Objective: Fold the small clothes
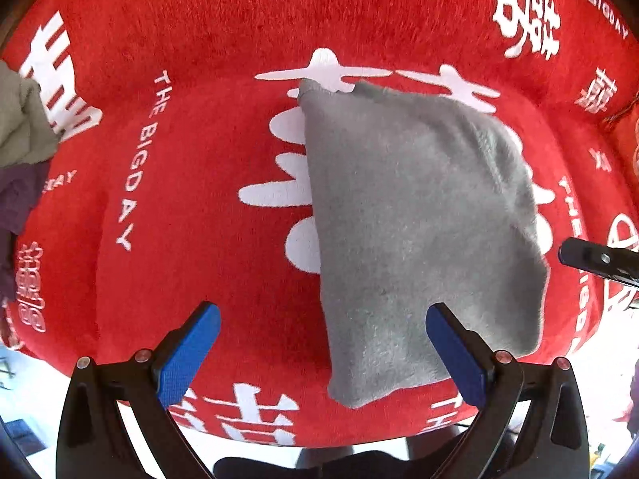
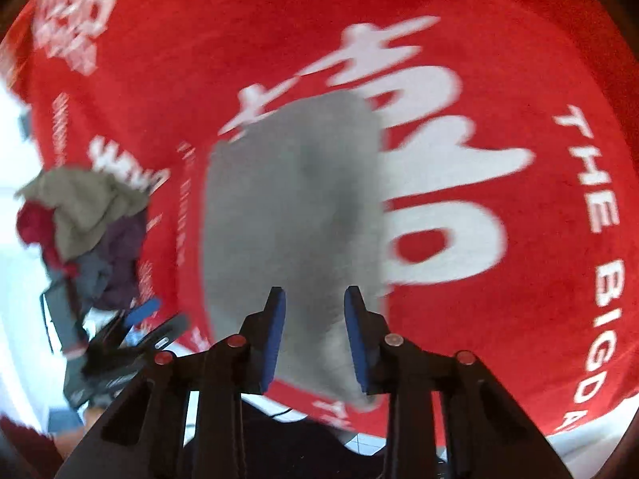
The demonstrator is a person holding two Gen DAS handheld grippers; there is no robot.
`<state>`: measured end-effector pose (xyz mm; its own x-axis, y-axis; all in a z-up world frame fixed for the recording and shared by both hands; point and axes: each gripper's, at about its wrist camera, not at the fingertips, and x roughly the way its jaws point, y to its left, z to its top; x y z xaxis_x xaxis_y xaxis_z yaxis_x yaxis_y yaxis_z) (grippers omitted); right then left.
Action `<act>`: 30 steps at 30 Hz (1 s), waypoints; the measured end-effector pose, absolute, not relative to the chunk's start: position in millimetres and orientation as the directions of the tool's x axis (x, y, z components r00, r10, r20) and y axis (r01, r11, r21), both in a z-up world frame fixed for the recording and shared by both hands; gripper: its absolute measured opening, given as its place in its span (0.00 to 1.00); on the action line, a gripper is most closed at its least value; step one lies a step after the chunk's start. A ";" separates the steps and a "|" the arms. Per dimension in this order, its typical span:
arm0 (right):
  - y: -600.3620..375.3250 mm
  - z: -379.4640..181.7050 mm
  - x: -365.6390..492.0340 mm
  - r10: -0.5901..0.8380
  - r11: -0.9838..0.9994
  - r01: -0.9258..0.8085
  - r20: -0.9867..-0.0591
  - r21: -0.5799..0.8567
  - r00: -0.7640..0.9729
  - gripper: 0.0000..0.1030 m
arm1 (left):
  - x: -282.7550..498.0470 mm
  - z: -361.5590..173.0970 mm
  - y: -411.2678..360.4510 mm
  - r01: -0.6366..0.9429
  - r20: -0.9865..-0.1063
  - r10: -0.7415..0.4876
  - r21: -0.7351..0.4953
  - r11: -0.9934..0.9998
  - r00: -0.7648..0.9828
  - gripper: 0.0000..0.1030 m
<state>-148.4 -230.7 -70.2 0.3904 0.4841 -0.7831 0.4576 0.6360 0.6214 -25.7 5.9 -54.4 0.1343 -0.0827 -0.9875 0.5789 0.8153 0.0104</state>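
Note:
A grey fleece cloth [image 1: 415,215] lies folded on the red table cover [image 1: 207,207], its near end reaching the table's front edge. My left gripper [image 1: 323,319] is open and empty just above that near end, with its right blue pad over the cloth. In the right wrist view the same grey cloth [image 2: 291,199] lies straight ahead, blurred. My right gripper [image 2: 315,299] is open and empty above its near end. A tip of the right gripper [image 1: 599,261] shows at the right edge of the left wrist view.
A heap of unfolded clothes [image 2: 88,223], olive, purple, red and blue-grey, sits at the left end of the table; it also shows in the left wrist view [image 1: 20,139]. The red cover [image 2: 519,80] carries white characters and lettering. The table's front edge is close below both grippers.

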 end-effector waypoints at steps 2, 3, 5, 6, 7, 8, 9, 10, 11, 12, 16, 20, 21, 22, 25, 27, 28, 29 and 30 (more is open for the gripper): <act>-216.9 -70.2 -143.5 0.499 0.658 0.419 -0.779 0.626 0.380 0.32 | -29.9 -54.2 4.4 0.587 -0.987 -0.071 0.027 0.809 0.143 1.00; -211.7 -74.8 -141.3 0.495 0.673 0.416 -0.790 0.612 0.361 0.32 | -31.5 -53.0 4.8 0.588 -0.987 -0.075 0.021 0.809 0.139 1.00; -204.7 -91.1 -136.6 0.475 0.703 0.425 -0.821 0.571 0.316 0.32 | -35.2 -50.9 6.2 0.591 -0.988 -0.090 0.003 0.807 0.128 1.00; -206.2 -105.9 -139.8 0.461 0.715 0.443 -0.841 0.541 0.282 0.29 | -36.2 -49.5 7.0 0.591 -0.987 -0.095 -0.002 0.807 0.126 1.00; -207.2 -113.3 -141.2 0.459 0.713 0.455 -0.846 0.533 0.272 0.20 | -37.3 -48.8 8.3 0.590 -0.987 -0.100 -0.009 0.807 0.123 1.00; -211.4 -119.9 -147.5 0.461 0.702 0.471 -0.845 0.535 0.272 0.08 | -38.4 -48.0 10.3 0.587 -0.988 -0.110 -0.023 0.809 0.113 1.00; -218.1 -124.5 -157.0 0.465 0.675 0.496 -0.837 0.546 0.288 0.06 | -38.6 -47.8 11.6 0.584 -0.988 -0.114 -0.031 0.811 0.107 1.00; -222.5 -124.9 -163.3 0.467 0.659 0.510 -0.832 0.554 0.300 0.06 | -38.9 -48.4 13.3 0.582 -0.988 -0.118 -0.039 0.812 0.098 1.00; -228.1 -124.1 -172.1 0.465 0.629 0.536 -0.825 0.564 0.321 0.06 | -39.3 -50.5 14.4 0.585 -0.990 -0.118 -0.049 0.809 0.082 1.00; -230.7 -122.9 -177.3 0.460 0.617 0.549 -0.825 0.564 0.329 0.06 | -39.7 -52.6 14.9 0.588 -0.991 -0.113 -0.049 0.808 0.072 1.00; -235.3 -117.8 -191.4 0.379 0.645 0.611 -0.886 0.459 0.266 0.32 | -42.4 -58.9 17.6 0.593 -0.996 -0.067 -0.017 0.805 0.062 1.00; -243.4 -114.2 -209.0 0.410 0.567 0.670 -0.870 0.479 0.275 0.33 | -46.9 -54.4 18.5 0.607 -0.996 -0.041 0.019 0.795 0.084 1.00; -243.4 -110.9 -214.0 0.409 0.556 0.684 -0.872 0.473 0.270 0.33 | -47.2 -53.2 19.0 0.607 -0.996 -0.044 0.011 0.795 0.075 1.00; -241.7 -108.3 -215.5 0.404 0.556 0.690 -0.876 0.463 0.263 0.34 | -47.8 -52.1 19.5 0.606 -0.997 -0.043 0.006 0.795 0.067 1.00; -234.5 -98.7 -218.3 0.392 0.564 0.700 -0.888 0.438 0.240 0.39 | -49.7 -46.9 21.1 0.604 -0.998 -0.048 -0.010 0.797 0.046 1.00; -227.4 -89.5 -219.5 0.380 0.573 0.704 -0.898 0.418 0.224 0.43 | -51.0 -41.4 22.4 0.604 -0.998 -0.044 -0.006 0.797 0.047 1.00; -223.0 -84.8 -215.6 0.375 0.580 0.703 -0.901 0.411 0.218 0.45 | -51.7 -38.1 23.1 0.603 -0.998 -0.043 -0.004 0.798 0.051 1.00; -218.5 -79.8 -213.5 0.368 0.590 0.698 -0.905 0.404 0.213 0.49 | -52.6 -32.8 24.2 0.604 -0.998 -0.045 -0.003 0.797 0.054 1.00; -213.7 -73.1 -211.3 0.361 0.604 0.690 -0.909 0.398 0.209 0.51 | -52.7 -29.3 24.9 0.605 -0.997 -0.044 -0.001 0.796 0.058 1.00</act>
